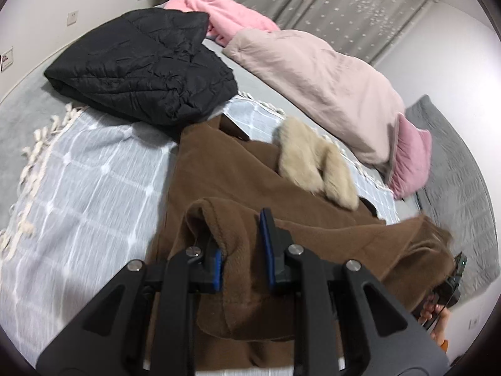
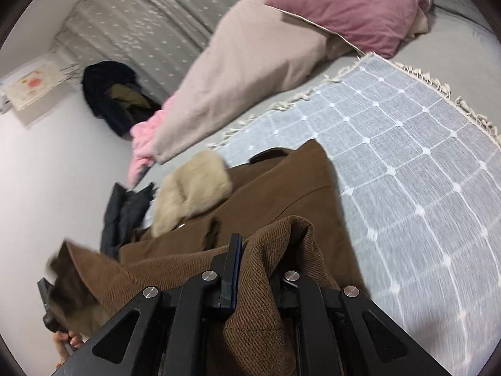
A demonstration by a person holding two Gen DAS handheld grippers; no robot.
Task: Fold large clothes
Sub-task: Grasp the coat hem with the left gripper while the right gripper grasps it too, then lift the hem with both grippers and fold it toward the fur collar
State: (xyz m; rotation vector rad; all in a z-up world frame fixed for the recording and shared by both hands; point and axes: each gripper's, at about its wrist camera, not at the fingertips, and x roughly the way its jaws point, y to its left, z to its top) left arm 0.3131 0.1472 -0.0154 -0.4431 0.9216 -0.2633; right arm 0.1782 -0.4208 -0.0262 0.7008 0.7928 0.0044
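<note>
I have the left gripper (image 1: 244,250) and right gripper (image 2: 253,269) each pinching the lifted hem of the brown coat (image 1: 219,175) lying on the checked blanket (image 1: 94,163), and uneven pulling could drag its fur collar (image 1: 313,159) askew or slip a grip.

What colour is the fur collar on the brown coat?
Cream-beige fur collar, against the brown coat; clearest in the left wrist view.
</note>
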